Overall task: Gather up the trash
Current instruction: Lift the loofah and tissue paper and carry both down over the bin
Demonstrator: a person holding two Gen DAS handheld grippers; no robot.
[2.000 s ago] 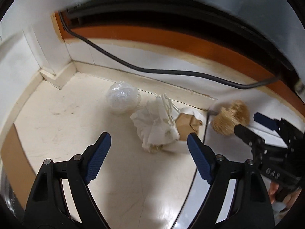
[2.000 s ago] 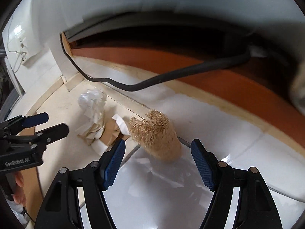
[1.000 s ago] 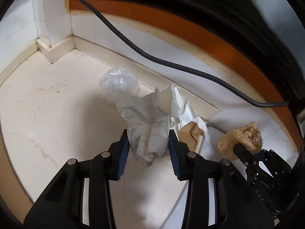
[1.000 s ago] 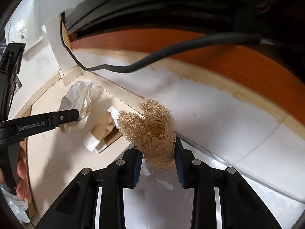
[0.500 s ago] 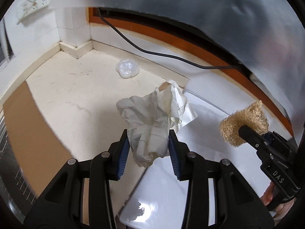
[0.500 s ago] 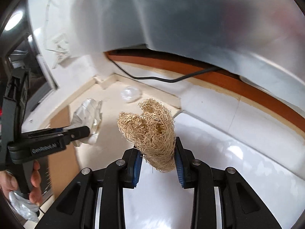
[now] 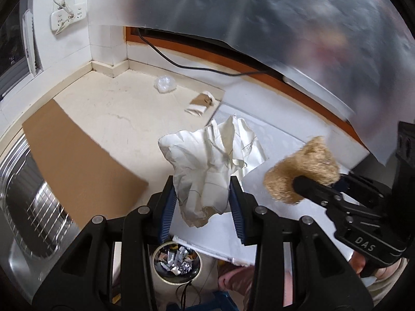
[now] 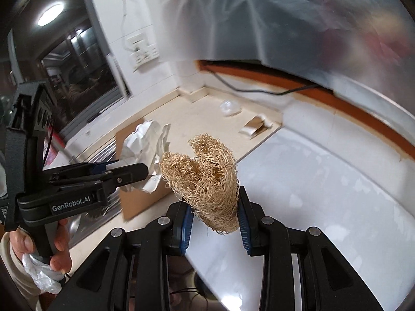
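My left gripper (image 7: 203, 202) is shut on a crumpled white paper wad (image 7: 207, 165) and holds it in the air above the counter's front edge. The wad also shows in the right wrist view (image 8: 145, 142). My right gripper (image 8: 214, 220) is shut on a tan loofah scrubber (image 8: 205, 176), also lifted; it shows in the left wrist view (image 7: 298, 171) to the right of the wad. A crumpled clear plastic ball (image 7: 164, 84) and a torn brown-and-white paper scrap (image 7: 201, 103) lie on the cream counter by the back wall. A trash bin (image 7: 176, 264) with wrappers stands on the floor below my left gripper.
A brown cardboard sheet (image 7: 77, 160) lies on the counter beside a steel sink (image 7: 28, 207) at the left. A white appliance top (image 8: 311, 194) fills the right. A black cable (image 7: 194, 67) runs along the back wall. A grey plastic sheet (image 7: 285, 20) hangs overhead.
Both grippers closed on their items, the left on the paper wad and the right on the loofah, then lifted and pulled back from the wall to the counter's front edge. The bin came into view.
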